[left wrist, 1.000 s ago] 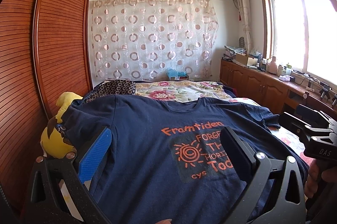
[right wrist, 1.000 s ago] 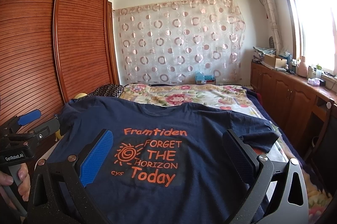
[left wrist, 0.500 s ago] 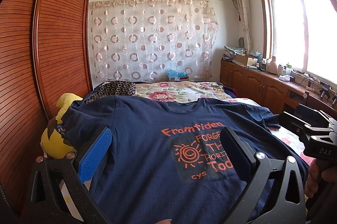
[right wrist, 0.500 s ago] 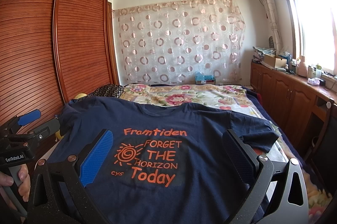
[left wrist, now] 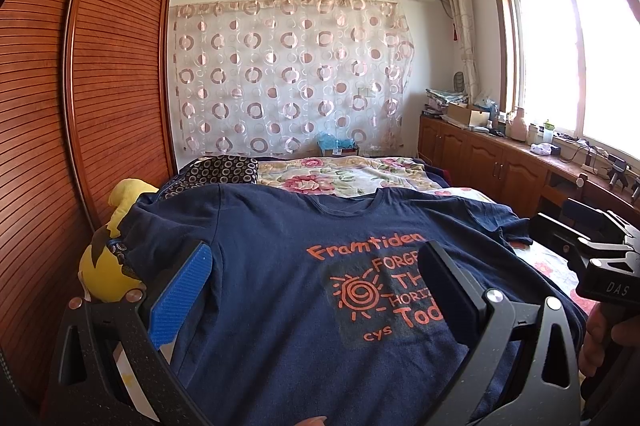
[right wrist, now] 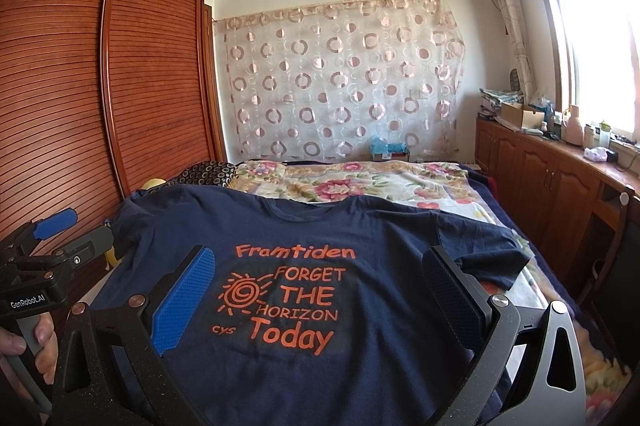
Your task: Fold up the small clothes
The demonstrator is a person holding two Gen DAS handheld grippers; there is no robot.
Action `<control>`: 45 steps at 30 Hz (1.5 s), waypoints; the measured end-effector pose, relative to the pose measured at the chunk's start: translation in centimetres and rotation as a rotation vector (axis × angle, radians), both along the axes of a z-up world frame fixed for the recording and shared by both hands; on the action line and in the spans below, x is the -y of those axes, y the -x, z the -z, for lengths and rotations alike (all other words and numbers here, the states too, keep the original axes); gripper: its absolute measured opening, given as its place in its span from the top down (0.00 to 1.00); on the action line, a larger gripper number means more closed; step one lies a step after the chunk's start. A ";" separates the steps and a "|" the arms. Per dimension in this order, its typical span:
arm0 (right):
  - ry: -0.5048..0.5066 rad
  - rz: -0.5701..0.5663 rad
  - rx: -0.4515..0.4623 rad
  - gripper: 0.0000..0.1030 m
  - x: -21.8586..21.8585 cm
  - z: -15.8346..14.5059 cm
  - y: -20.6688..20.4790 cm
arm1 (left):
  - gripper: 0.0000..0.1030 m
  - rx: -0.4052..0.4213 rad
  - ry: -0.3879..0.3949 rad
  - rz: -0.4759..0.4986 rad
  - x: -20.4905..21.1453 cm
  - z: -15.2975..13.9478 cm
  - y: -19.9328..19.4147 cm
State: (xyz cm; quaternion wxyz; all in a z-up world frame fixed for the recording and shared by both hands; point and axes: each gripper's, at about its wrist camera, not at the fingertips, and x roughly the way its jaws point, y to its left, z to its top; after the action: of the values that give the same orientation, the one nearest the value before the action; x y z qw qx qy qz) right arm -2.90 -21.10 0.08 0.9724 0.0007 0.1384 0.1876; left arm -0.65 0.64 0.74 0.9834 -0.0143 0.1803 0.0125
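A navy T-shirt (left wrist: 280, 266) (right wrist: 360, 238) with orange lettering lies spread flat, front up, on the bed, collar at the far end. My left gripper (left wrist: 316, 282) hovers open above the shirt's near left part, nothing between its fingers. My right gripper (right wrist: 320, 286) stands open over the printed chest, also empty. The right sleeve (right wrist: 488, 246) is bunched slightly; the left sleeve (left wrist: 160, 226) drapes toward the bed's left edge. Each view shows the other gripper at its side, held by a hand (right wrist: 24, 346).
A yellow plush toy (left wrist: 108, 266) sits at the bed's left edge against the slatted wooden wardrobe (left wrist: 60, 106). A floral blanket (right wrist: 360, 182) and a dark patterned pillow (left wrist: 224, 170) lie beyond the shirt. Wooden cabinets (right wrist: 560, 186) with clutter line the right wall under the window.
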 end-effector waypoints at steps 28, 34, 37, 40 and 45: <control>0.008 -0.013 -0.026 0.00 -0.2 0.6 -0.6 | 0.00 -0.046 -0.001 -0.003 -1.0 -0.3 -1.1; 0.034 -0.045 -0.058 0.00 -1.1 1.1 -2.0 | 0.00 -0.082 -0.006 -0.023 -3.0 1.1 -2.3; 0.043 -0.070 -0.077 0.00 -1.7 1.3 -2.6 | 0.00 -0.108 -0.016 -0.040 -4.7 1.8 -3.3; 0.049 -0.092 -0.093 0.00 -2.3 1.2 -3.0 | 0.00 -0.121 -0.032 -0.066 -6.1 2.6 -3.8; 0.071 -0.124 -0.099 0.00 -3.1 1.0 -3.4 | 0.00 -0.153 -0.020 -0.091 -8.5 4.0 -4.4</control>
State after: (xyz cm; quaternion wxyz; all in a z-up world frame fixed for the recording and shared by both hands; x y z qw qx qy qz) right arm 0.50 -17.99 -0.87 0.9504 -0.0332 0.1925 0.2420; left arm 3.79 9.14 -3.25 0.9653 -0.0116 0.2539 0.0602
